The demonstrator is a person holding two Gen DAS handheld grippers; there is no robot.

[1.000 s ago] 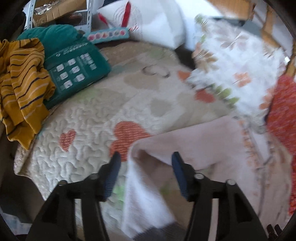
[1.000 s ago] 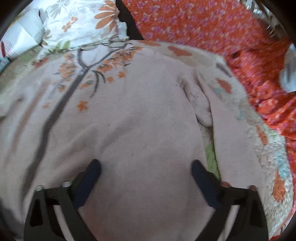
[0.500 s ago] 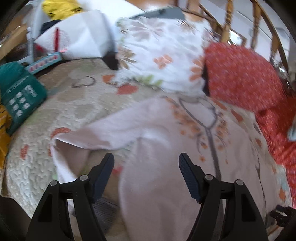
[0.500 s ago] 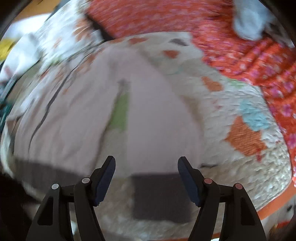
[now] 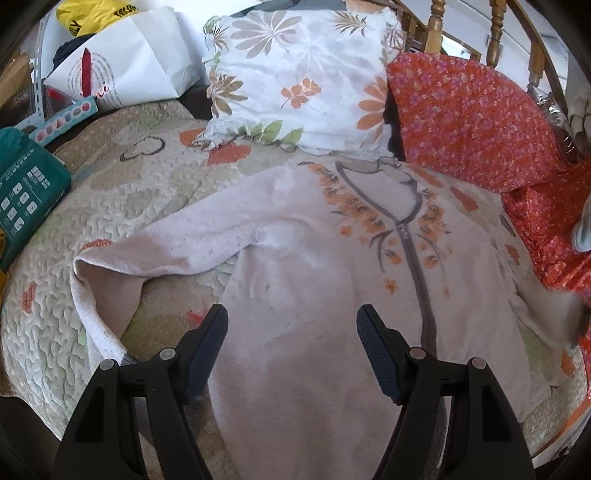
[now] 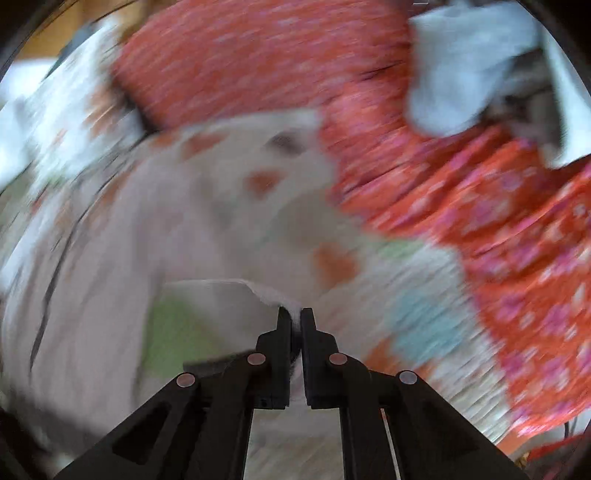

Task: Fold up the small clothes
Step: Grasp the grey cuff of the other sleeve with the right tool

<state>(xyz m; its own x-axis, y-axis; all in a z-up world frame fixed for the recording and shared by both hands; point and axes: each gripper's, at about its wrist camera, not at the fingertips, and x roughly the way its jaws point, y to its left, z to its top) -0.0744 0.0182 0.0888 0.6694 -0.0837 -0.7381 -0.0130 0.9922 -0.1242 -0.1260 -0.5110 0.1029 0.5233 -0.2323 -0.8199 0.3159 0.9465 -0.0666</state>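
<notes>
A pale pink sweater [image 5: 317, 258] with an orange flower print and a grey zip lies front up on the quilted bedspread [image 5: 122, 206]. Its left sleeve [image 5: 155, 251] stretches out to the left, with the cuff folded under. My left gripper [image 5: 291, 325] is open and hovers over the sweater's lower body. In the right wrist view, which is blurred by motion, my right gripper [image 6: 295, 317] is shut on the edge of the right sleeve [image 6: 236, 295] and holds it lifted over the sweater [image 6: 92, 288].
A floral white pillow [image 5: 303, 81] and a red flowered pillow [image 5: 465, 118] lie behind the sweater. A green box [image 5: 26, 192], a white paper bag [image 5: 122, 62] and a wooden bed frame [image 5: 436, 18] are at the back. A white cloth [image 6: 476, 66] lies on the red fabric.
My right gripper has closed on the right sleeve's edge and lifted it, still moving fast. My left gripper has swung right from the left sleeve to over the sweater's body.
</notes>
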